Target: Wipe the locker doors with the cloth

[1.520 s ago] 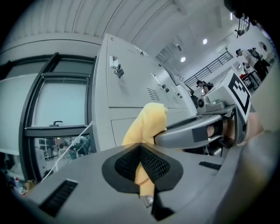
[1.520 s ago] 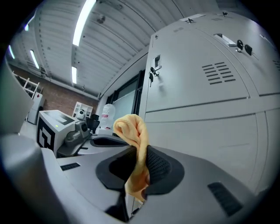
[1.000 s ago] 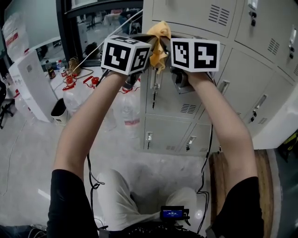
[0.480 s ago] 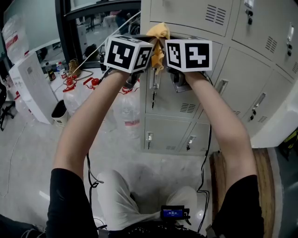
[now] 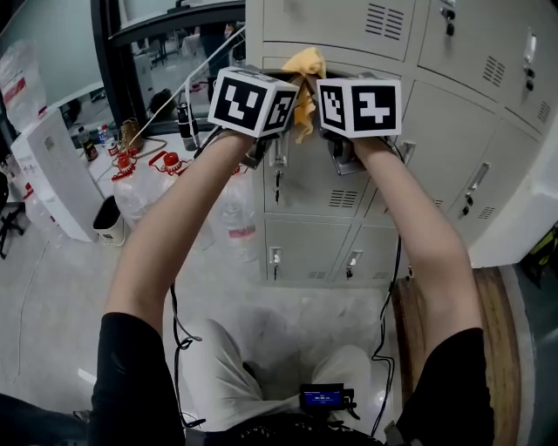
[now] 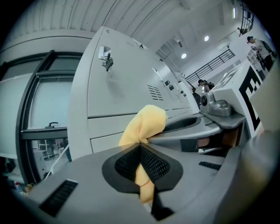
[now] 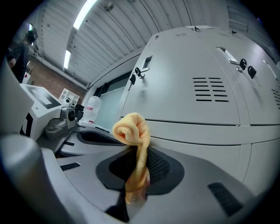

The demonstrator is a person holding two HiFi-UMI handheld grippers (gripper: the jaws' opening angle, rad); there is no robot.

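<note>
Head view: the left tool (image 5: pixel 260 101) and right tool (image 5: pixel 356 104) have slid a little right from the locker bank's left edge. The yellow cloth (image 5: pixel 304 65) is bunched between them, at the seam under the top locker door (image 5: pixel 336 26).

Left gripper view: jaws clamped on the cloth.

Right gripper view: jaws pinching its other end.

A wiping stroke seems under way, with most doors still to do.
</note>
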